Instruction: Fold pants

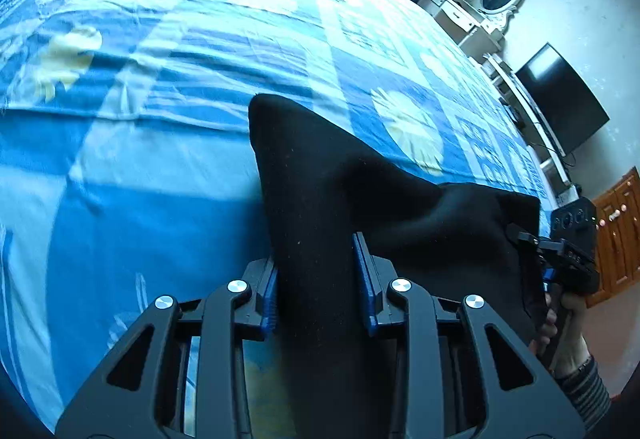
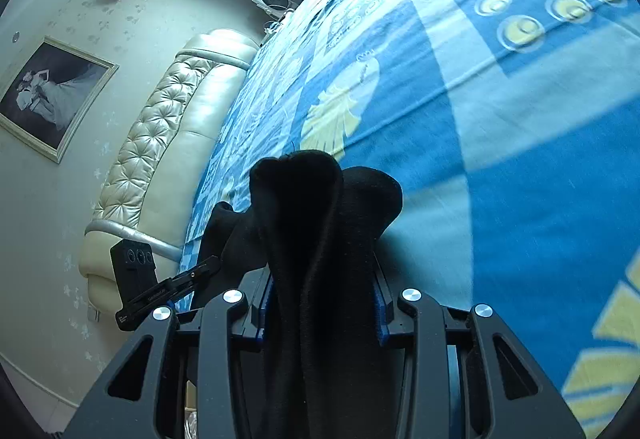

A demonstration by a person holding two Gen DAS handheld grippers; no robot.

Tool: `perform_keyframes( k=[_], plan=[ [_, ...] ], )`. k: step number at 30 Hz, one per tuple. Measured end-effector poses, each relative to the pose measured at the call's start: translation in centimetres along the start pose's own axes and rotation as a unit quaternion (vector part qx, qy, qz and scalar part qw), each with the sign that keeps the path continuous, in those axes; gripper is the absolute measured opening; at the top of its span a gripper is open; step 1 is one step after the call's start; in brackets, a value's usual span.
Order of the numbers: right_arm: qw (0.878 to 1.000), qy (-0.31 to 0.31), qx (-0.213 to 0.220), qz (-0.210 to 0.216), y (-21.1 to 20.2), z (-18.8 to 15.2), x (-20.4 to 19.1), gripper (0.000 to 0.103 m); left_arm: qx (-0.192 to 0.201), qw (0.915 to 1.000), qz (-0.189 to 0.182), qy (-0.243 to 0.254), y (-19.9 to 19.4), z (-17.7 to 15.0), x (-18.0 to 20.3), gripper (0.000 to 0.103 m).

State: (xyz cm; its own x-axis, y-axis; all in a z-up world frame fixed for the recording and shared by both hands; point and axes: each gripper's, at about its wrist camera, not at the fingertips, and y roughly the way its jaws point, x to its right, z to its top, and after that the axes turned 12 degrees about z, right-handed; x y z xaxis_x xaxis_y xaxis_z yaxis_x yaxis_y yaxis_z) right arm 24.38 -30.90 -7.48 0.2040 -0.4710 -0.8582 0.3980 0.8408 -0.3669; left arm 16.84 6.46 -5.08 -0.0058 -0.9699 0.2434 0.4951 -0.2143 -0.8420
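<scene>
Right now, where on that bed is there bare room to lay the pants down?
The blue bedspread lies bare from the black pants out to the padded headboard. It is crowded only near the edge, where both grippers' fingers clamp the cloth.

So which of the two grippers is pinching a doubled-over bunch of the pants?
The right gripper: two rounded folds of pants rise between its fingers; the left gripper holds one flat layer.

A bed (image 1: 160,167) covered by a blue patchwork sheet (image 2: 520,179) with pale yellow shell prints fills both views. Black pants (image 1: 320,199) rise from its near edge at 6 o'clock; whether any part rests on it is hidden.
</scene>
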Motion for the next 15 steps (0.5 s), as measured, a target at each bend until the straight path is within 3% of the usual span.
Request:
perform_keyframes(
  k=[4, 9, 15],
  plan=[
    [1.000, 0.011, -0.001, -0.001, 0.8, 1.0, 0.6, 0.038, -0.010, 0.9999, 0.008, -0.006, 1.1, 1.5, -0.9, 0.031],
    [0.998, 0.057, 0.006, 0.028, 0.6, 0.7, 3.1, 0.038, -0.021, 0.9996, -0.009, -0.019, 2.0, 1.2, -1.8, 0.036],
    [0.998, 0.057, 0.007, 0.030, 0.6, 0.5, 3.1, 0.037, -0.023, 0.9990, -0.018, -0.034, 2.4, 1.1, -2.2, 0.038]
  ],
)
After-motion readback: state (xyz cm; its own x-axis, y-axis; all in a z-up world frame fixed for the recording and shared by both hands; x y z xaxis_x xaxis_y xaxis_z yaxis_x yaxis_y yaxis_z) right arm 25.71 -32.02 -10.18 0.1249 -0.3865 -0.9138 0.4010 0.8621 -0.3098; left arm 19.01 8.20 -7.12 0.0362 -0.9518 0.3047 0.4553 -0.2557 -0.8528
